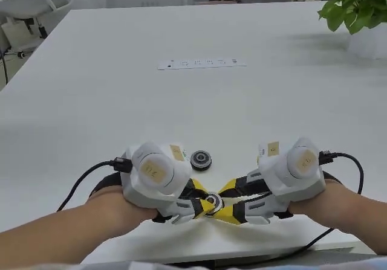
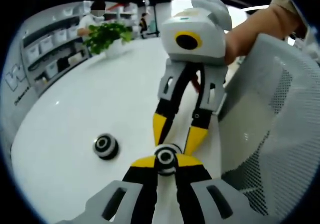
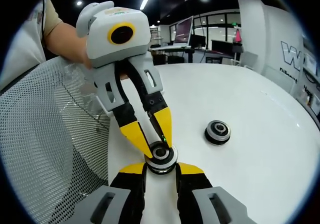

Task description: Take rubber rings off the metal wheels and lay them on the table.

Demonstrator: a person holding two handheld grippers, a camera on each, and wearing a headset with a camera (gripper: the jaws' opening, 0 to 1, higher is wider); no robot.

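Bottom centre of head view, by the front edge of the tabletop [image 1: 254,107]:

- Wheels, qty 2. Small discs, bright metal hub, concentric dark and light bands.
  - Wheel A [image 1: 212,202] sits between both sets of tongs.
  - Wheel B [image 1: 201,160] lies flat and apart, just above them in frame.
- Rubber rings, qty 2. Dark band round each rim, both on their wheels, e.g. the ring on wheel B [image 1: 193,160]. Ring on A is partly hidden by the yellow tips.
- Left tongs [image 1: 205,204], lower left. Grey-white shell, black arms, yellow tips, pinched on wheel A from both sides [image 2: 166,161].
- Right tongs [image 1: 220,203], lower right. Same build, tips closed against wheel A from the opposite side [image 3: 161,169]. Exact contact pts hard to make out.
- Hands, qty 2: left hand [image 1: 115,212] and right hand [image 1: 338,203], forearms cut off at frame edge.
- Cables [image 1: 78,188], qty 2, black, one per unit.
- Power strip [image 1: 202,63], qty 1, white, flat, upper centre. Sockets too small to count.
- Plant [image 1: 354,4], qty 1, green leaves, upper right, cropped.
- Office chair [image 1: 33,4], qty 1, upper left, cropped.
- Mesh chair back [image 2: 270,134], white, at right of left gripper view.
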